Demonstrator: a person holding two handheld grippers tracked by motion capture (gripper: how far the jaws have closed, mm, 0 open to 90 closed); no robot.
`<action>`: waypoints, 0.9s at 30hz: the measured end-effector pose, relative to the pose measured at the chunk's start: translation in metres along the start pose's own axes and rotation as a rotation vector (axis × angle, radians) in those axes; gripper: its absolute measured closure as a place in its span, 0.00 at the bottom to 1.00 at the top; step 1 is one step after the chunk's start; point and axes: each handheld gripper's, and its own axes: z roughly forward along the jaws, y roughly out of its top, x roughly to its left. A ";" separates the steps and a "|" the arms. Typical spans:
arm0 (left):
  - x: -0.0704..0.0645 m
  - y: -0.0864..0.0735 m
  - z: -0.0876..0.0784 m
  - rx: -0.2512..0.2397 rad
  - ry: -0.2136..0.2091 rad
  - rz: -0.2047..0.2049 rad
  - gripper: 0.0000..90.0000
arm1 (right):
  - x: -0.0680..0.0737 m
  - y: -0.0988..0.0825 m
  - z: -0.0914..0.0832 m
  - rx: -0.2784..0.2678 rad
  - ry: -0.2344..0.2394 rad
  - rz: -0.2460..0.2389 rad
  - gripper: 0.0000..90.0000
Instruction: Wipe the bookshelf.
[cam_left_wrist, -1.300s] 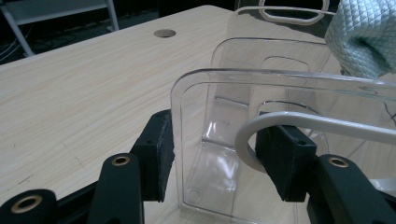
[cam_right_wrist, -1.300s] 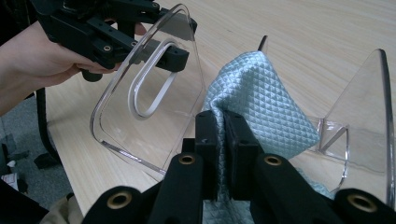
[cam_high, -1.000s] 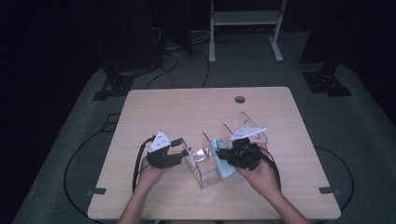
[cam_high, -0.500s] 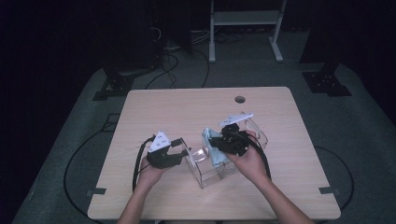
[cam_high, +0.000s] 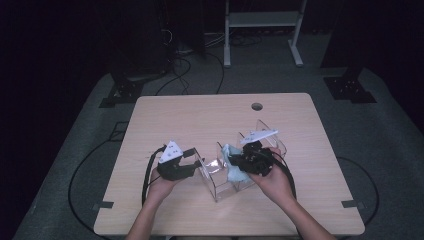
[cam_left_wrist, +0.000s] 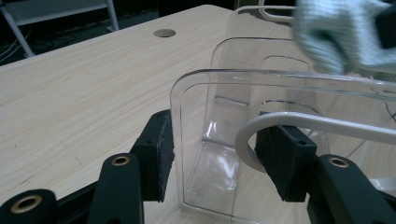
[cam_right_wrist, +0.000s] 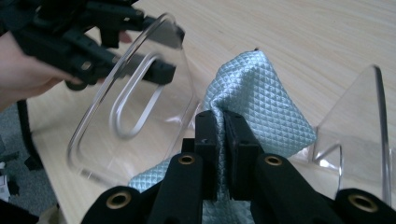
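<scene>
A clear plastic box (cam_high: 220, 186) with a pale loop handle (cam_left_wrist: 299, 122) stands at the table's front middle. My left gripper (cam_high: 197, 164) is shut on the box's left end wall, one pad (cam_left_wrist: 159, 149) outside it, the other against the handle. My right gripper (cam_high: 241, 161) is shut on a light blue quilted cloth (cam_right_wrist: 261, 102). It holds the cloth (cam_high: 231, 172) over the box's right part. In the left gripper view the cloth (cam_left_wrist: 336, 35) hangs at the top right. In the right gripper view my left gripper (cam_right_wrist: 149, 46) shows at the box's far end.
A second clear plastic piece (cam_high: 267, 136) stands just behind my right hand, and its wall (cam_right_wrist: 376, 121) rises close on the right. The wooden table (cam_high: 200, 115) has a cable hole (cam_high: 257, 106) near its back edge. Cables and a white frame (cam_high: 260, 20) lie beyond it.
My right gripper has shifted a little to the left with the cloth, closer over the clear box. The left gripper and the box have kept still.
</scene>
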 end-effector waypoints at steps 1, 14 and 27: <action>0.000 0.000 0.000 -0.002 0.000 0.000 0.52 | -0.002 0.004 0.003 0.007 -0.001 0.010 0.94; 0.000 0.000 0.000 -0.006 0.005 -0.001 0.52 | -0.019 0.055 0.053 0.053 -0.047 0.072 0.94; 0.001 -0.001 0.001 -0.009 -0.004 -0.015 0.53 | -0.009 0.033 0.028 0.044 -0.040 0.015 0.94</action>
